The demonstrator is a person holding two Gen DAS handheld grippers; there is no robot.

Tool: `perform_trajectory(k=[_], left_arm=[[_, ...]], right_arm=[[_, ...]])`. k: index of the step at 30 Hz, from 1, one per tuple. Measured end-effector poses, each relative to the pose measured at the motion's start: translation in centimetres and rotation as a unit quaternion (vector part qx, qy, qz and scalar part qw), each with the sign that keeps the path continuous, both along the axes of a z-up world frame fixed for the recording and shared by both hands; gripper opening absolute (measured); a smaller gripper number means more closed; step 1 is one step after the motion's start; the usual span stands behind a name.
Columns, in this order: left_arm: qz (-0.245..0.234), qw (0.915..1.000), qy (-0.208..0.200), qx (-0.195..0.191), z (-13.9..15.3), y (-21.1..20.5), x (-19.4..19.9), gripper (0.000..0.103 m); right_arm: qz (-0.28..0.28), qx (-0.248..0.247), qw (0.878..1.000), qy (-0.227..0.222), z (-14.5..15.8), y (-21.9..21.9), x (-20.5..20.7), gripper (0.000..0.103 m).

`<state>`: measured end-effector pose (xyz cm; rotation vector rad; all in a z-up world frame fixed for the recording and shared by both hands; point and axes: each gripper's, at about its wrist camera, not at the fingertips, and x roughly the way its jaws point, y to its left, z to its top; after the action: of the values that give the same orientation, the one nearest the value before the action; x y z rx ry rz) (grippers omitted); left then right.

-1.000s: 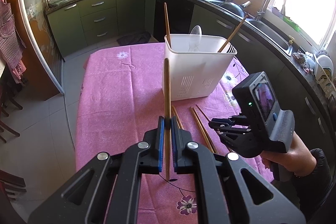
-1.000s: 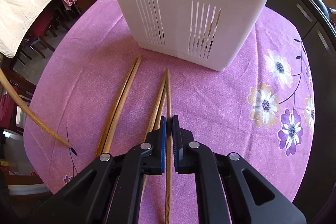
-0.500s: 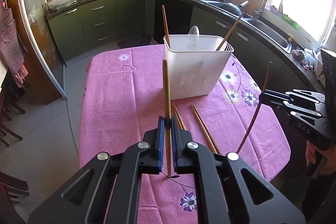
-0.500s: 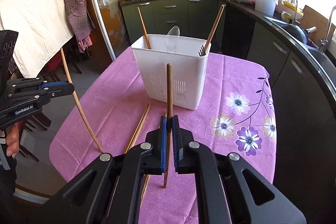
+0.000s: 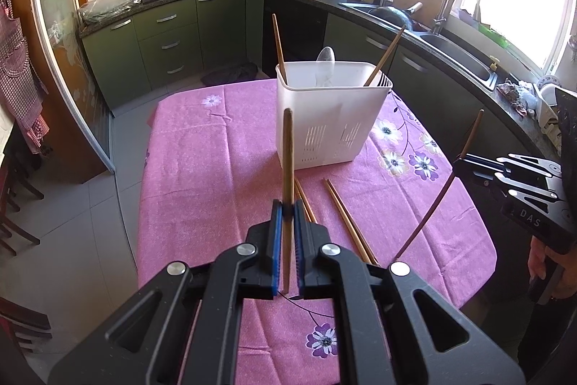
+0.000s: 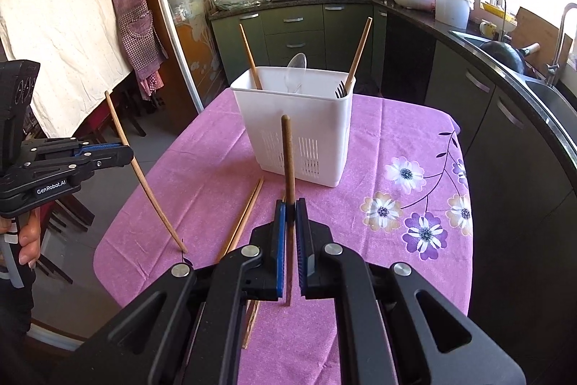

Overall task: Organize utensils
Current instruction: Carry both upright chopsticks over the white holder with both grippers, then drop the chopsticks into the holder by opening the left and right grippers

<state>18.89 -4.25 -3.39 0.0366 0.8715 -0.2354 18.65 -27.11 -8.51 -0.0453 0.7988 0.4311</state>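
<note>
Now both tongs pinching one chopstick each: left tongs [image 5: 285, 206], right tongs [image 6: 290, 204]. Risk: tips striking caddy [image 6: 299, 128] rim at 12 o'clock, slipping out.

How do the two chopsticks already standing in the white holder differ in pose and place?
The left chopstick stands at the holder's left end, tilting left; the right chopstick stands at the right end beside the fork, tilting right. Both are wooden and rise above the rim.

I can't see what's inside the caddy [image 6: 299, 128] below its rim; the fork [image 6: 340, 91] beside its far corner shows only tines.
</note>
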Motion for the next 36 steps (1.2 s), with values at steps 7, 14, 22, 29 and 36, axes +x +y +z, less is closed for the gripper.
perform_trajectory(k=[7, 14, 22, 29, 36], left_arm=[[0.001, 1.0, -0.009, -0.001, 1.0, 0.3, 0.5, 0.006], [-0.005, 0.9999, -0.01, -0.008, 3.2, 0.1, 2.0, 0.006], [-0.025, 0.9987, -0.043, -0.01, 9.8, -1.7, 4.2, 0.006], [-0.023, 0.9939, -0.104, -0.029, 15.5, -2.9, 6.8, 0.006], [-0.004, 0.9929, -0.116, -0.027, 14.6, -4.7, 11.7, 0.006]], right_arm=[[0.003, 0.006, 1.0, -0.017, 2.0, 0.4, 0.3, 0.006], [0.006, 0.018, 0.999, -0.037, 5.7, 0.5, 1.6, 0.006], [-0.005, 0.047, 0.996, -0.08, 12.8, -0.2, 4.3, 0.006], [-0.03, 0.067, 0.991, -0.113, 17.3, -0.9, 8.1, 0.006], [-0.046, 0.062, 0.992, -0.096, 15.6, -1.0, 13.5, 0.006]])
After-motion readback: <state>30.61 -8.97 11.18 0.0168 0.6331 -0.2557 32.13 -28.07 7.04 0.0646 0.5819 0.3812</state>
